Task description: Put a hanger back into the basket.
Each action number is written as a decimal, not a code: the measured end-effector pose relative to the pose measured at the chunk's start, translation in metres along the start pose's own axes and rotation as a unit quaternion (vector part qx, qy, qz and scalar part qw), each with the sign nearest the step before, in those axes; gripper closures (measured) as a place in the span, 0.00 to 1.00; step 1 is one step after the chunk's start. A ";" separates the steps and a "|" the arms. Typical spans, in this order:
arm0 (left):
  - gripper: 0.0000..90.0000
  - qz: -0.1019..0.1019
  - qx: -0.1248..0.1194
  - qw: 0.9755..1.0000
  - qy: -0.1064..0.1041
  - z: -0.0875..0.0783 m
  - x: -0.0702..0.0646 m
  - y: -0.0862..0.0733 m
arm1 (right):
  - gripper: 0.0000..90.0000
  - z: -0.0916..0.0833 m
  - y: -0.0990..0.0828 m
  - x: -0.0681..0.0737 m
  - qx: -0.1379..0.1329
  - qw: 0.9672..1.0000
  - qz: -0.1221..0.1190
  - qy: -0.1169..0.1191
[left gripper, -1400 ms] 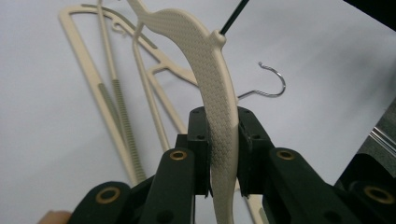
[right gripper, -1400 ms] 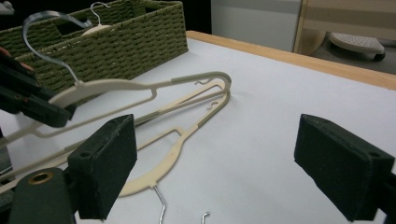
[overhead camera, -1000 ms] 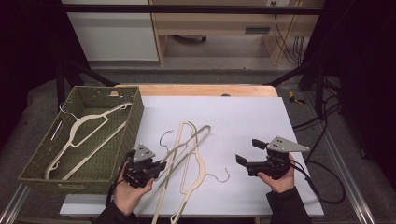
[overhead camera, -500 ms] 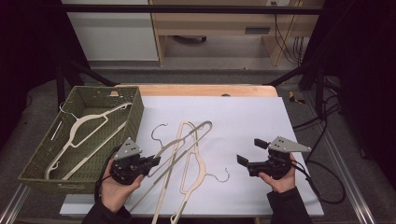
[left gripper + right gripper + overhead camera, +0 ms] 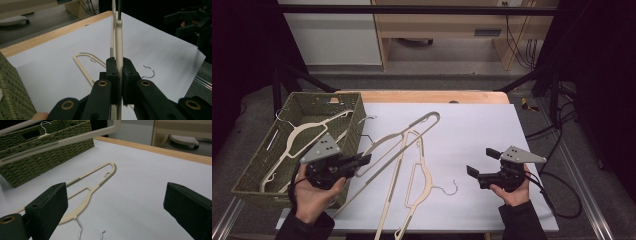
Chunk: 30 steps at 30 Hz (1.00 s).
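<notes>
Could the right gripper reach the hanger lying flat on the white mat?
Probably yes. The right gripper is open, and bare white mat separates it from the flat hanger; its wire hook points that way.

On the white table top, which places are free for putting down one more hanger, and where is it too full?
Free: the white table top between the hanger lying flat and the open right gripper, plus its far right part. Crowded: the left, where the left gripper holds a lifted hanger beside the basket.
</notes>
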<state>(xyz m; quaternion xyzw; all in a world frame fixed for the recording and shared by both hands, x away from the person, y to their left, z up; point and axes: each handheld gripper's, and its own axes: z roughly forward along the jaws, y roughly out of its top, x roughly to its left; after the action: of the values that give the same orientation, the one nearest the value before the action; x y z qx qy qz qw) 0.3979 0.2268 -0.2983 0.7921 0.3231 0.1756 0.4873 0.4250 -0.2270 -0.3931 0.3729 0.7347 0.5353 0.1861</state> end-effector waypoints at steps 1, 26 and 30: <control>0.95 -0.001 -0.003 1.000 -0.004 -0.004 0.003 0.003 | 0.07 0.000 0.000 0.000 -0.001 1.000 -0.001 0.001; 0.95 -0.015 0.005 1.000 0.025 -0.055 0.128 0.027 | 0.06 0.001 -0.001 -0.001 0.002 1.000 -0.004 -0.001; 0.95 -0.015 0.019 0.999 0.041 -0.059 0.146 0.022 | 0.06 0.001 -0.001 -0.001 0.002 1.000 -0.005 -0.002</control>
<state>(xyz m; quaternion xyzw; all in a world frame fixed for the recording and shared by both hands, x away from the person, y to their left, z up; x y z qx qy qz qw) 0.4773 0.3582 -0.2570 0.7885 0.3577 0.1944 0.4609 0.4261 -0.2270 -0.3941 0.3707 0.7374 0.5321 0.1892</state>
